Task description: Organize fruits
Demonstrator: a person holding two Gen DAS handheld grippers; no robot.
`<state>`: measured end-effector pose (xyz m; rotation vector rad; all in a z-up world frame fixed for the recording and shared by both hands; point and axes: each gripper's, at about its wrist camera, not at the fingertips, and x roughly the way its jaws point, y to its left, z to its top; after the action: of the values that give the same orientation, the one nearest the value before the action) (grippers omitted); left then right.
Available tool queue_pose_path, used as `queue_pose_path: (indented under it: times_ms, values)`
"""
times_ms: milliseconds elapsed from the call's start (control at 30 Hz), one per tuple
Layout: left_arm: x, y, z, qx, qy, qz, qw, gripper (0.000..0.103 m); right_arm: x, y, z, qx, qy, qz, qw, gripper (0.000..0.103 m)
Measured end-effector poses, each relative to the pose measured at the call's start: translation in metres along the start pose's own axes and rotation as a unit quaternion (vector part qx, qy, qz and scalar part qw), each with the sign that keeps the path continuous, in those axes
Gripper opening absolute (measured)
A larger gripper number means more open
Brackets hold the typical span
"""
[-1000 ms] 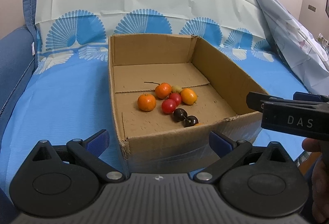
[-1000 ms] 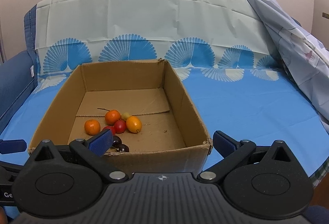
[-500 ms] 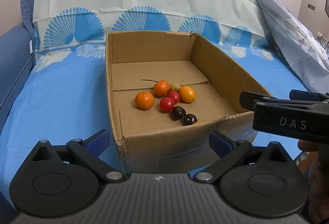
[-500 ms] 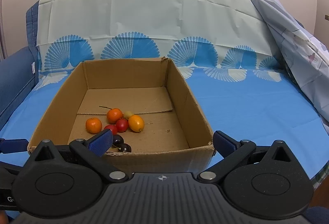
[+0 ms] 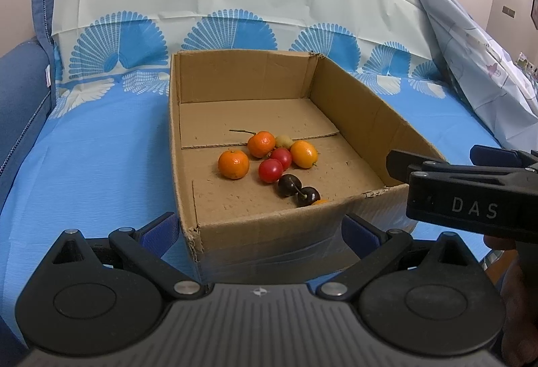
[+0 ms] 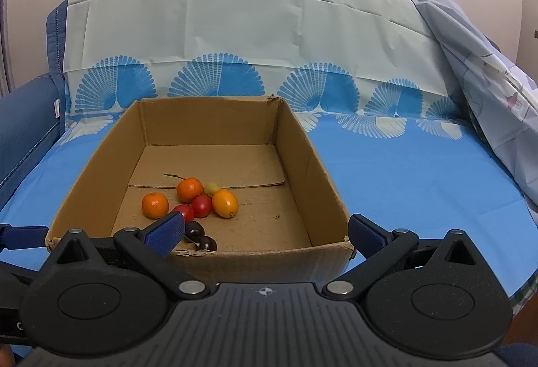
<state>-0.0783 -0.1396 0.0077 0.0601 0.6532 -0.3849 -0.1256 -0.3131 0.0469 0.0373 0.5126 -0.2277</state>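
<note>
Both your left gripper (image 5: 259, 229) and right gripper (image 6: 265, 234) hang spread wide and empty before the cardboard box (image 6: 322, 185) on the blue sheet (image 6: 420, 172), where two mandarins (image 5: 233, 164), red fruits (image 5: 270, 170), a kumquat (image 5: 303, 154), dark cherries (image 5: 289, 185) and perhaps a longan (image 5: 284, 141) cluster together.

The right tongs (image 6: 265, 234) gape wide, empty, just before the cardboard box (image 6: 322, 182). Inside the box, oranges (image 6: 155, 205), red fruits (image 6: 201, 206) and dark cherries (image 6: 195, 230) cluster near its front-left.
</note>
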Motion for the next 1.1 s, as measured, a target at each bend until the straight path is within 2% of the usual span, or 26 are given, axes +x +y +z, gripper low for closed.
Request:
queue_pose_path:
  times_ms: [600,1100]
  values:
    - [0.000,0.002,0.001,-0.006,0.001,-0.003,1.0000,0.103,0.000,0.008,0.001,-0.017,-0.005,0.003,1.000,0.102]
    - [0.005,0.006,0.011,-0.028,-0.004,-0.006,0.9996,0.103,0.007,0.010,0.011,-0.006,-0.025,0.010,1.000,0.102]
